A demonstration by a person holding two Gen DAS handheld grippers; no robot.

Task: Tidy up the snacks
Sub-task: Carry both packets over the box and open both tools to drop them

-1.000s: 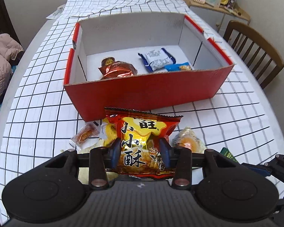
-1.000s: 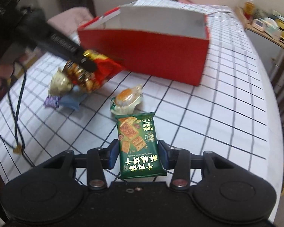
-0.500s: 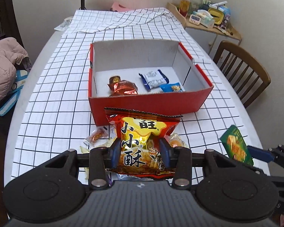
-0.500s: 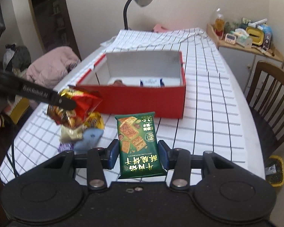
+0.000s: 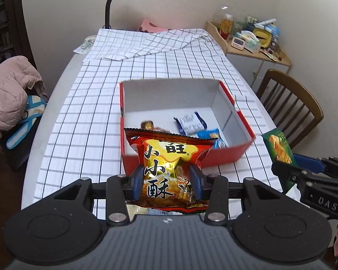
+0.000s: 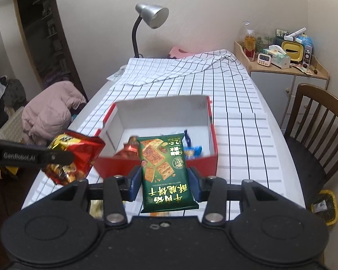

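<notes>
My left gripper (image 5: 166, 181) is shut on a red and gold snack bag (image 5: 169, 164), held high above the table in front of the red box (image 5: 225, 155). My right gripper (image 6: 165, 183) is shut on a green cracker packet (image 6: 165, 171), also held high before the box (image 6: 200, 160). The box is white inside and holds a brown-gold packet (image 5: 147, 124), a white and blue packet (image 5: 190, 122) and a blue packet (image 5: 210, 135). The right gripper with its green packet (image 5: 279, 149) shows at the right of the left wrist view; the left one with its red bag (image 6: 74, 157) shows at the left of the right wrist view.
The table has a black-checked white cloth (image 5: 90, 103). A desk lamp (image 6: 152, 16) stands at the far end. A wooden chair (image 5: 293, 99) is at the right, with a cluttered side cabinet (image 6: 281, 67) behind it. A pink jacket (image 5: 9, 85) lies at the left.
Both grippers have risen and drawn back with their packets. The box looks smaller and farther, and the loose snacks on the table have dropped out of view below.
</notes>
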